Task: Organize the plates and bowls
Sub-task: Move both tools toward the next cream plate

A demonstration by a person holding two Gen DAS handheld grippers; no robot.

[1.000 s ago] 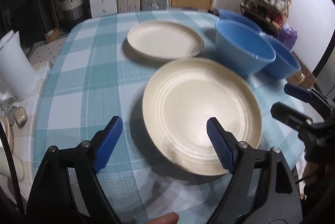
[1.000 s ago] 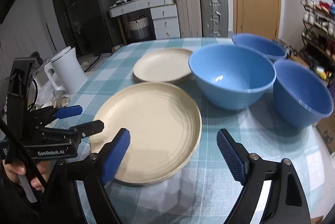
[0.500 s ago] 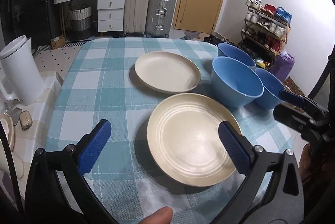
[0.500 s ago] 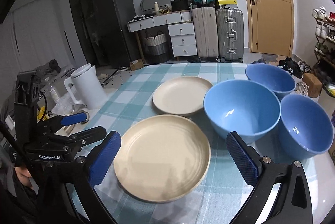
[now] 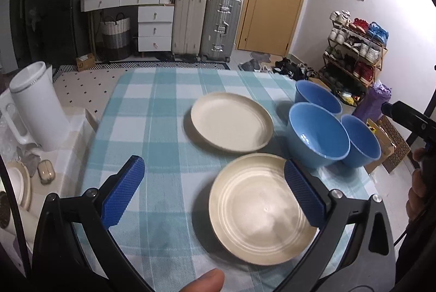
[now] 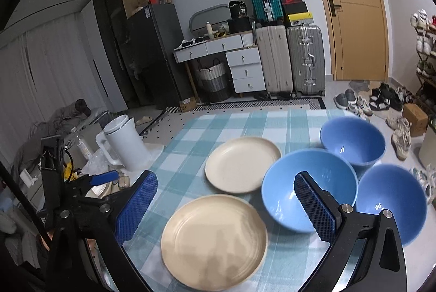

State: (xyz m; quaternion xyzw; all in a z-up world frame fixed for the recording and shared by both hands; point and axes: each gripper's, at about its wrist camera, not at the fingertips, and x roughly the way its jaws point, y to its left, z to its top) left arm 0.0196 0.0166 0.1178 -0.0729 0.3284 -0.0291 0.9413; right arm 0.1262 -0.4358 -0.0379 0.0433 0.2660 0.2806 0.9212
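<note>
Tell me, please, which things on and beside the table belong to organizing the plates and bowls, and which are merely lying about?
For the job: near cream plate, far cream plate, three blue bowls.

Lying about: white kettle, earbud case, suitcases, shoe rack, laundry basket.

Quick count of what's on the checked tablecloth (image 5: 152,112): two cream plates and three blue bowls. Using the middle bowl (image 5: 317,134) as the landmark, the far plate (image 5: 231,121) sits just to its left and the near plate (image 5: 261,213) is in front of it, toward the camera. The far bowl (image 5: 317,97) is right behind it and the right bowl (image 5: 361,143) just beside it. One white kettle (image 5: 38,106) stands way off to its left.
</note>
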